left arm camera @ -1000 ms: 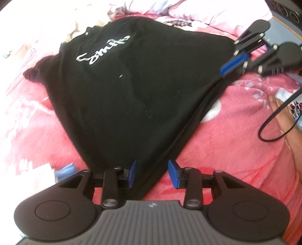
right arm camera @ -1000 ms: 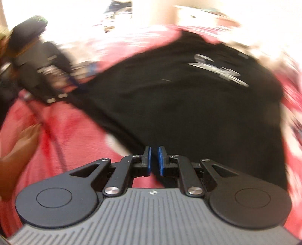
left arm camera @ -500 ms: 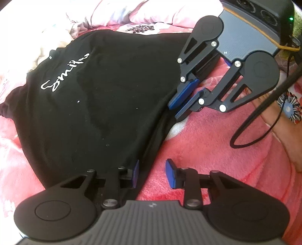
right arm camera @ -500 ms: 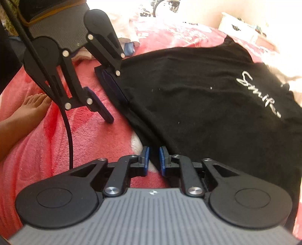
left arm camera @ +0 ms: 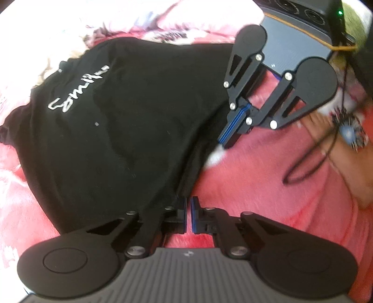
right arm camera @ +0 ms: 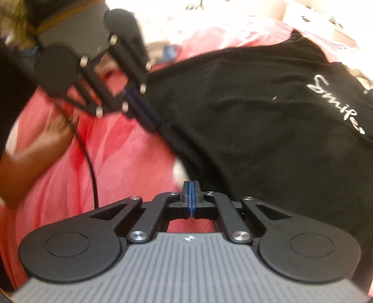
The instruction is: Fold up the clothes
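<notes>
Pink blanket (left arm camera: 256, 177) with paler flower patches covers the bed under everything, and bright pillows and crumpled bedding (left arm camera: 177, 21) lie past the far side of the shirt.

On that blanket the black shirt (left arm camera: 130, 111) lies spread flat, its white script lettering (left arm camera: 78, 89) near the far collar end. Its near hem runs along the side facing me.

My left gripper (left arm camera: 188, 215) sits at one end of that hem, blue pads drawn nearly together with only a thin slit between them; the dark cloth edge meets the tips, though I cannot tell for sure that fabric is pinched. My right gripper (right arm camera: 191, 194) sits further along the same hem, pads pressed fully together at the shirt's edge; whether they catch cloth or just touch it is hidden. Seen from the left camera, the right gripper (left arm camera: 229, 129) points down onto the shirt's border.

Beside the shirt, on the blanket, a black cable (right arm camera: 92, 167) loops, and a bare foot (right arm camera: 35, 153) rests near it.
</notes>
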{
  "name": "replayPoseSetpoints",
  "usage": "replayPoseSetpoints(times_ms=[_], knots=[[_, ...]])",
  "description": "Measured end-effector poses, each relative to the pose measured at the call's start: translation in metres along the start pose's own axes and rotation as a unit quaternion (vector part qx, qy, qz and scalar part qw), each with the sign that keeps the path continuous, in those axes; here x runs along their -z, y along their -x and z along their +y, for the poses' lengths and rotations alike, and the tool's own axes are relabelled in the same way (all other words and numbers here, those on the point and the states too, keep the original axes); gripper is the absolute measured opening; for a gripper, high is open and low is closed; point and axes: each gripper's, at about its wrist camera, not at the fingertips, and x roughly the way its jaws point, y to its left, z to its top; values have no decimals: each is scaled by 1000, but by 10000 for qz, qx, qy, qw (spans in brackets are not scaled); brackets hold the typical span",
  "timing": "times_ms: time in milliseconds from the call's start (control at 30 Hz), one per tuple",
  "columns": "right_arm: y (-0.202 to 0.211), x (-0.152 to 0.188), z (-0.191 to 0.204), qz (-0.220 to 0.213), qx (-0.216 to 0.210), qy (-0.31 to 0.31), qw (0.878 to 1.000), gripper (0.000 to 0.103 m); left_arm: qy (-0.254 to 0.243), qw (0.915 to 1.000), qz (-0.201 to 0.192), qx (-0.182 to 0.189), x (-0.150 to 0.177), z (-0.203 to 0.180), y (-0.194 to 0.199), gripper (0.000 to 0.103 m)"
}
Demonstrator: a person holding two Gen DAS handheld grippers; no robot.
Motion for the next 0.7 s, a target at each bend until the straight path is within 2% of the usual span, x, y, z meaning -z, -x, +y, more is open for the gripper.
replayPoseSetpoints(times_ms=[133, 200, 267, 300, 433, 567, 700], knots=[[3, 2, 1, -65, 17, -100, 9999, 0, -76, 9999, 127, 45, 7, -4, 1, 6], [13, -1, 1, -329, 229, -79, 9992, 0, -10, 10000, 1, 3, 5, -4, 8, 11], [16, -5, 0, -458, 455, 24, 9979, 2, 37, 9999, -153, -29, -1, -4, 10, 22], [16, -7, 1, -473, 515, 107, 9975, 2, 49, 9998, -215, -31, -4, -4, 10, 24], [8, -11, 2, -363, 479, 291, 9978, 2, 56, 9992, -398, 39, -18, -7, 2, 24], [5, -11, 5, -322, 397, 355, 9981, 3, 84, 9991, -380, 155, -28, -9, -13, 20], [2, -9, 3, -267, 417, 326, 9982, 10, 325, 9985, -383, 213, -34, -4, -21, 19]])
